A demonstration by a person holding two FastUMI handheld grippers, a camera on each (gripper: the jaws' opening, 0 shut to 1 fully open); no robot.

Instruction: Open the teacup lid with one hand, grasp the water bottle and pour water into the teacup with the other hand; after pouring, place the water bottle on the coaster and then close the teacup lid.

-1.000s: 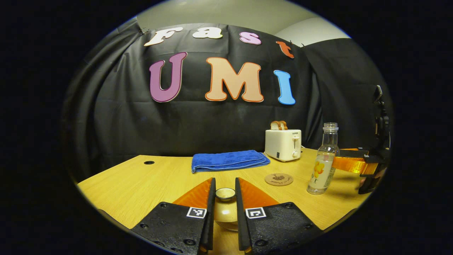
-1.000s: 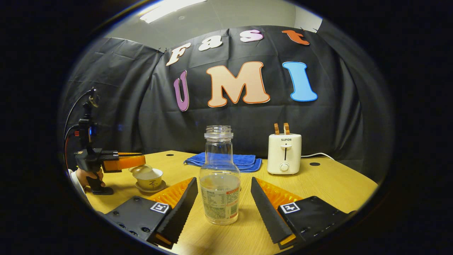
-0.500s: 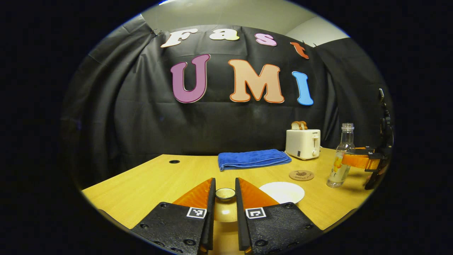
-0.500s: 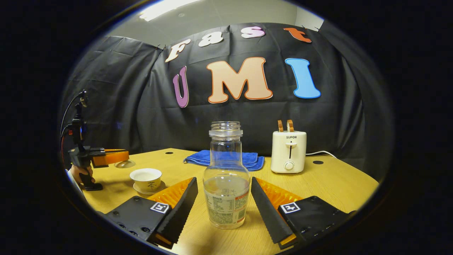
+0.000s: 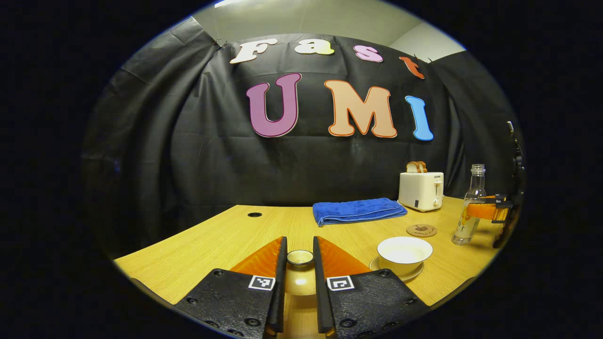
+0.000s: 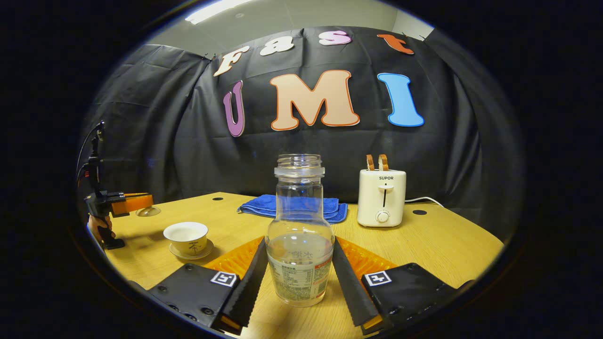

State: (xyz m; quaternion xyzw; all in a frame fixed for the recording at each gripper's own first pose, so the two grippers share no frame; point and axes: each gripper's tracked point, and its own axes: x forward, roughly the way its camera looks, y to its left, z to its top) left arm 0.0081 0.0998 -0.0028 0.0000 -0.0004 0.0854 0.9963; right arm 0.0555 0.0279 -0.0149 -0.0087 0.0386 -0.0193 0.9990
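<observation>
The left gripper pinches the teacup lid, the coaster at two o'clock, while the right gripper closes against the water bottle, the open teacup at nine o'clock.

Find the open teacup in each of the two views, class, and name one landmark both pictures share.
Left gripper view: the teacup sits on its saucer at lower right, just right of the left gripper.
Right gripper view: the teacup sits at lower left, left of the water bottle.
Shared landmark: the toaster, beside the blue towel.
</observation>
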